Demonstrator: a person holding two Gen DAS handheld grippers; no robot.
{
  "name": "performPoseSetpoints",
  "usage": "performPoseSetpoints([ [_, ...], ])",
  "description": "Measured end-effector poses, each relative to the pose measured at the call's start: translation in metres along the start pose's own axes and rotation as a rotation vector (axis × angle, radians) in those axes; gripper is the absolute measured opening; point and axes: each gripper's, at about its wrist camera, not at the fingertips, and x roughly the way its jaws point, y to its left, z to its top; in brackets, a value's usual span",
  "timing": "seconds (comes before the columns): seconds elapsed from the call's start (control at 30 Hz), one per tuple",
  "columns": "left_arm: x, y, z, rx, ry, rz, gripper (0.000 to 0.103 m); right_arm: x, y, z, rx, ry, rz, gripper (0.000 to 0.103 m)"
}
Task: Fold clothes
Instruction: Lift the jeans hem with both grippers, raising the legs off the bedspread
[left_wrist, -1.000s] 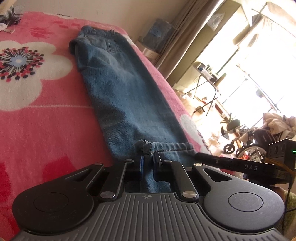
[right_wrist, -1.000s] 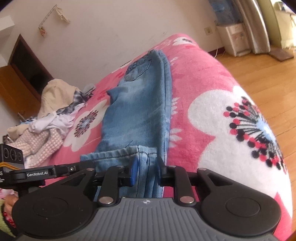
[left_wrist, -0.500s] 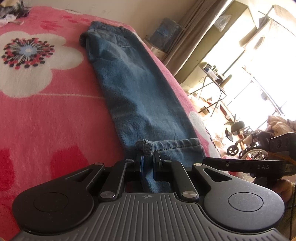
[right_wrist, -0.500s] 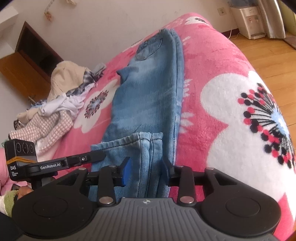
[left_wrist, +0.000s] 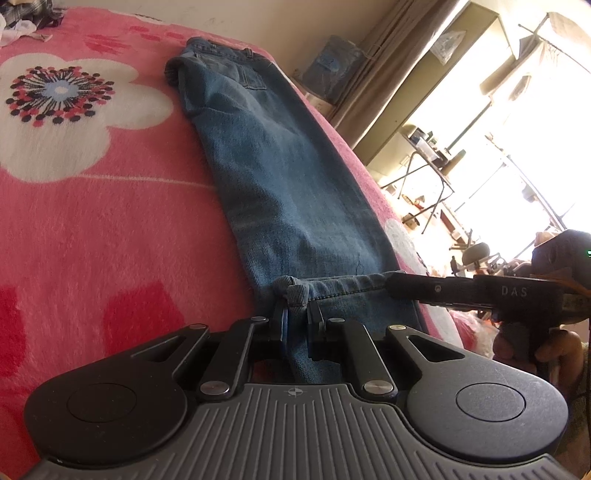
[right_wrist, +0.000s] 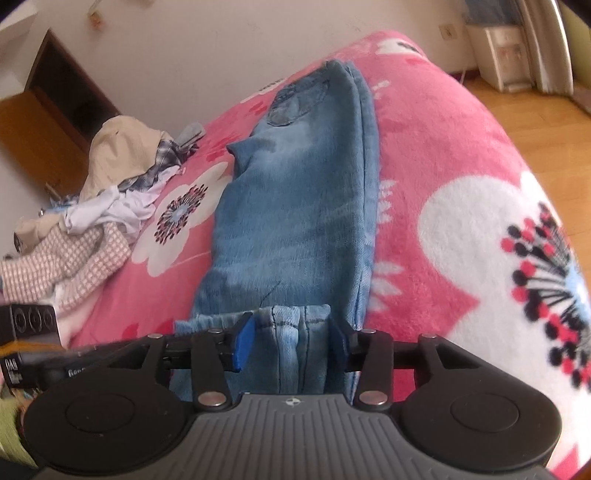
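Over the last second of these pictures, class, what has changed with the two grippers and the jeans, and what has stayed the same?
The right gripper has let go: a second ago it was pinched on the hem of the jeans, and now its jaws are opening, with the hem loose between them. The left gripper stays shut on its corner of the hem. The jeans still lie folded lengthwise on the pink blanket.

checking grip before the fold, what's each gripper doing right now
Left gripper: shut on the hem of the jeans.
Right gripper: jaws opening, hem between them, pads no longer pressing on it.
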Motion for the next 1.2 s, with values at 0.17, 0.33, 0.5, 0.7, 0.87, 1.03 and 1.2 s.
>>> performPoseSetpoints([
  [0.17,0.0,-0.001,0.0,0.003,0.001,-0.002,0.009,-0.009,0.002,-0.009,0.007,0.041,0.053,0.048],
  [0.33,0.001,-0.006,0.0,0.037,-0.003,0.014,0.009,-0.008,0.003,-0.016,0.011,0.04,0.068,0.043],
  [0.5,-0.007,-0.013,0.003,0.058,-0.014,0.026,0.014,-0.007,0.007,-0.016,0.014,-0.017,0.058,0.007],
  [0.7,-0.021,-0.015,0.012,0.013,-0.028,-0.069,0.04,-0.035,0.001,-0.02,0.069,-0.167,0.182,0.006],
  [0.87,-0.018,-0.007,0.015,-0.073,-0.001,-0.171,0.059,-0.054,-0.008,-0.015,0.134,-0.24,0.328,0.006],
  [1.03,-0.012,0.009,0.014,-0.205,0.035,-0.302,0.06,-0.067,-0.004,-0.005,0.139,-0.243,0.412,0.006],
  [1.2,-0.021,0.0,0.024,-0.132,0.019,-0.445,0.068,-0.086,0.012,0.002,0.092,-0.22,0.492,0.006],
])
